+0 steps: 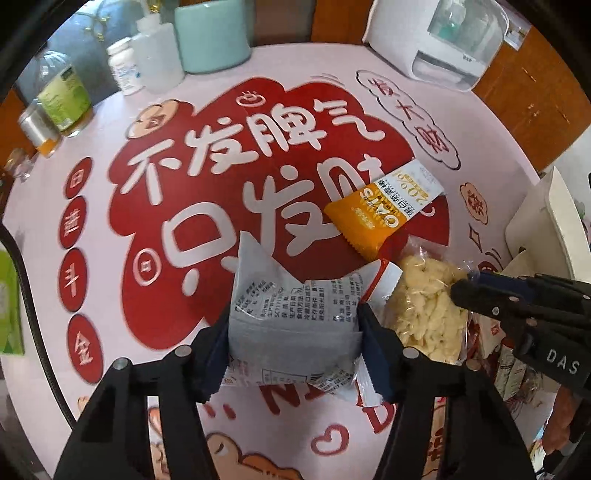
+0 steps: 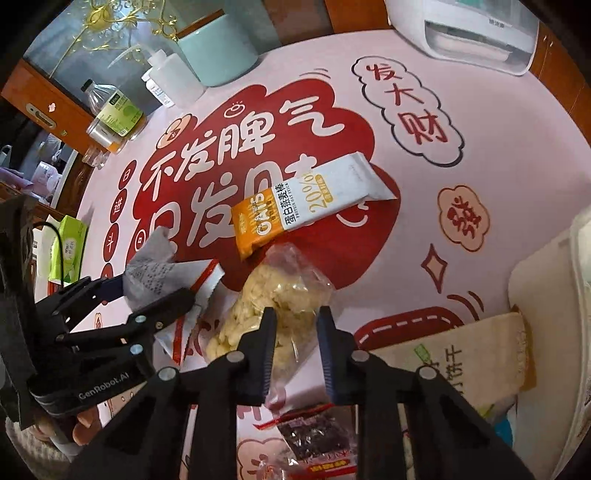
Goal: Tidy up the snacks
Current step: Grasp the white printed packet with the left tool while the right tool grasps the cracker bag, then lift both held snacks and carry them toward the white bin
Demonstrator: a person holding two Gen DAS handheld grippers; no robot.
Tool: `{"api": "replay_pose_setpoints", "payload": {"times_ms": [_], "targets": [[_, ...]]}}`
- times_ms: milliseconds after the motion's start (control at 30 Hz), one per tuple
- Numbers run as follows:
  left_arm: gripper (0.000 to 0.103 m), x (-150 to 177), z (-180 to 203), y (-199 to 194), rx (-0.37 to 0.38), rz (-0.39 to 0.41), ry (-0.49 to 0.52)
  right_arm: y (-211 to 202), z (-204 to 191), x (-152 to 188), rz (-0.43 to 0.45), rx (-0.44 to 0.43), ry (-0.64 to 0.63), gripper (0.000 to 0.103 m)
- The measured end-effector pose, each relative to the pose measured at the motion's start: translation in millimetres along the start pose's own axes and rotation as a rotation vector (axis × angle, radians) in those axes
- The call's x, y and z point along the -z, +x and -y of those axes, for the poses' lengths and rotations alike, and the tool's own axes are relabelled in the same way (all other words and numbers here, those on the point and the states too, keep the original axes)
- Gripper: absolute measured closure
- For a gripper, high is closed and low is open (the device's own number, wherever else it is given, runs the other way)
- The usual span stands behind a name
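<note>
A grey snack packet (image 1: 295,295) with small black print is clamped between the pads of my left gripper (image 1: 293,325), just above the printed pink-and-red tablecloth (image 1: 207,110). Right of it lies a clear bag of pale yellow snack pieces (image 2: 273,291). My right gripper (image 2: 296,314) is shut on this bag's near end, with crinkled plastic between the fingers. In the left wrist view the right gripper (image 1: 465,288) pinches the bag's corner. An orange-and-white oat bar (image 2: 306,203) lies flat behind the bag. A white-and-red packet (image 2: 195,295) lies partly under the grey one.
A dark red snack packet (image 2: 314,439) lies under the right gripper. A white bin (image 2: 546,295) with a beige pouch (image 2: 461,350) stands at the right. Bottles (image 1: 66,96), a teal canister (image 1: 212,33) and a white appliance (image 1: 443,44) line the far edge; a green box (image 2: 68,243) sits left.
</note>
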State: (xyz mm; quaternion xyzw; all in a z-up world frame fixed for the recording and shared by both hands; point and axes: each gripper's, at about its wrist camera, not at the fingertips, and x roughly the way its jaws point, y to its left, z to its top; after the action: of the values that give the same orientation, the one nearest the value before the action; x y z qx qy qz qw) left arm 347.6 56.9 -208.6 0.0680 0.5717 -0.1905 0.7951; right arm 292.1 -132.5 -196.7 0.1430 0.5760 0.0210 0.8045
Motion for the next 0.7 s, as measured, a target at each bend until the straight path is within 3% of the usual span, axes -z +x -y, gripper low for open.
{"api": "replay_pose_setpoints", "payload": {"times_ms": [167,400,700], "targets": [[0.044,15.4,9.1,-47.7,-0.011,0.091,-0.007,-29.0,-1.2,7.0,0.063,-0.009,-0.025,0.084],[0.044,47.2,40.0,-122.5,-0.029,0.196,0.007,-102.4,-5.9,32.5,0.217,0.004,-0.09,0.087],[0.043,81.9,107.3,-179.1,0.039,0.242,0.011,-197.1,20.6,82.3,0.366,0.028,-0.119,0.088]]}}
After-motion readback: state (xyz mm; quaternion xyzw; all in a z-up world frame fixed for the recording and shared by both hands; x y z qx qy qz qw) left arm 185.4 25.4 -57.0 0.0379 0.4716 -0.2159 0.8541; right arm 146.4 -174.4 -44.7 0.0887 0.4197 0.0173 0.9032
